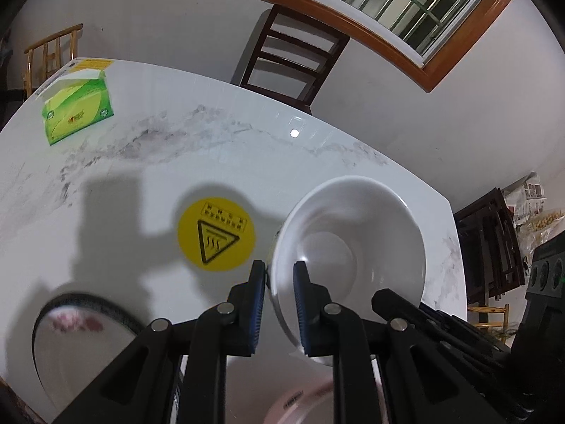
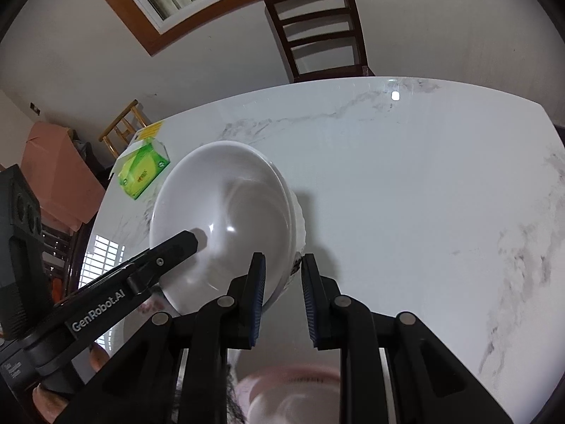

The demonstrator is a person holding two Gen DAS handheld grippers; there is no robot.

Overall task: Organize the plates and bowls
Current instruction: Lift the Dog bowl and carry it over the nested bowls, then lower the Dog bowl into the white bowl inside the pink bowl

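Observation:
A white bowl (image 1: pixel 349 243) hangs tilted above the marble table (image 1: pixel 212 162). My left gripper (image 1: pixel 279 282) is shut on its near rim, one finger inside and one outside. In the right wrist view my right gripper (image 2: pixel 281 275) is shut on the same white bowl (image 2: pixel 226 219) at its right rim, and a finger of the left gripper (image 2: pixel 176 247) reaches into the bowl from the left. A plate with a dark rim and pink pattern (image 1: pixel 81 321) lies at the lower left. A pink-rimmed bowl (image 2: pixel 293 388) sits blurred below the grippers.
A green tissue box (image 1: pixel 77 106) stands at the table's far left. A round yellow heat-warning sticker (image 1: pixel 216 234) is on the table top. A dark wooden chair (image 1: pixel 293 53) stands behind the table. More dark furniture (image 1: pixel 494 247) is at the right.

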